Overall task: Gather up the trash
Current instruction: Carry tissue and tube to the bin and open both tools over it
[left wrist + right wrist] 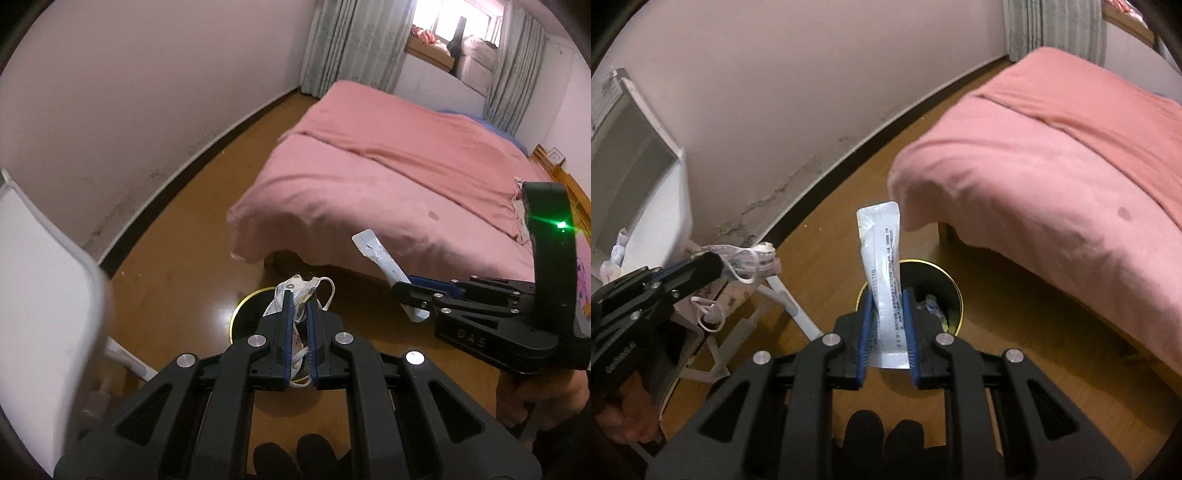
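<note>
My left gripper (300, 299) is shut on a crumpled white face mask (295, 290) with ear loops, held above a black trash bin with a gold rim (243, 306) on the wood floor. My right gripper (889, 302) is shut on a long white plastic sachet (881, 251) that sticks up between its fingers, just above the same bin (955, 291), which holds some trash. The right gripper (400, 288) with the sachet (376, 253) shows at the right of the left wrist view. The left gripper (716, 264) and the mask (753, 260) show at the left of the right wrist view.
A bed with a pink cover (388, 177) stands right of the bin, its corner (916, 184) close to it. A white chair or stand (44, 277) is at the left, near the wall (775, 92). Curtains and a window (450, 22) are at the far end.
</note>
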